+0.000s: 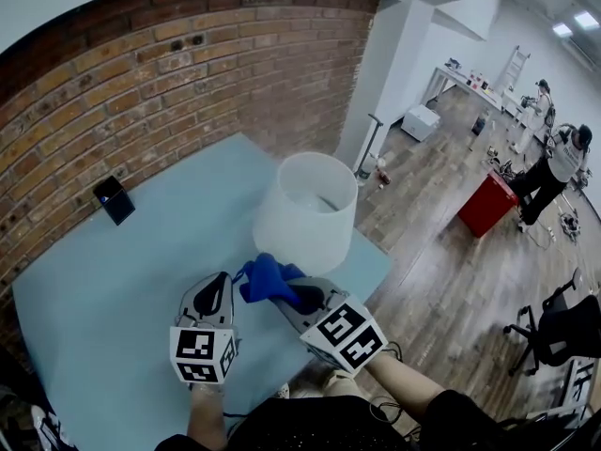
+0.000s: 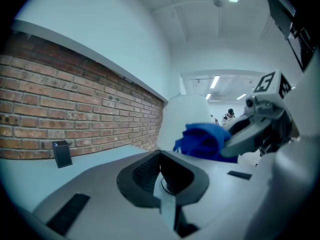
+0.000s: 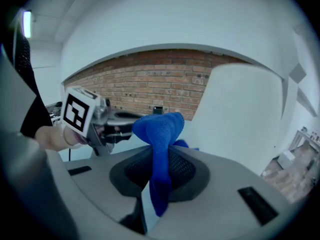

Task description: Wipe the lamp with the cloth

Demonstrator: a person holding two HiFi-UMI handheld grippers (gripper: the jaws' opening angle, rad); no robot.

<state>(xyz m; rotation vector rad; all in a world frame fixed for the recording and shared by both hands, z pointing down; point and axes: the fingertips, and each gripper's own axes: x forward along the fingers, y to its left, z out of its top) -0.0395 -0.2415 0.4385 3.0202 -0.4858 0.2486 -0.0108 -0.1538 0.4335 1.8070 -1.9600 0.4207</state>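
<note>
A white lamp shade [image 1: 305, 209] stands near the right edge of the pale blue table [image 1: 113, 280]. My right gripper [image 1: 302, 296] is shut on a blue cloth [image 1: 268, 278], which bunches out of the jaws just short of the shade's lower front. In the right gripper view the cloth [image 3: 159, 144] runs down between the jaws, with the shade [image 3: 240, 119] close on the right. My left gripper [image 1: 216, 294] is shut with nothing in it, beside the cloth on its left. In the left gripper view the cloth [image 2: 202, 140] and shade [image 2: 182, 116] lie ahead to the right.
A small black box [image 1: 114, 198] stands against the brick wall [image 1: 141, 73] at the table's far left. The table's right edge drops to a wooden floor [image 1: 441, 252]. A red bin [image 1: 486, 203] and two people [image 1: 554, 158] are far off on the right.
</note>
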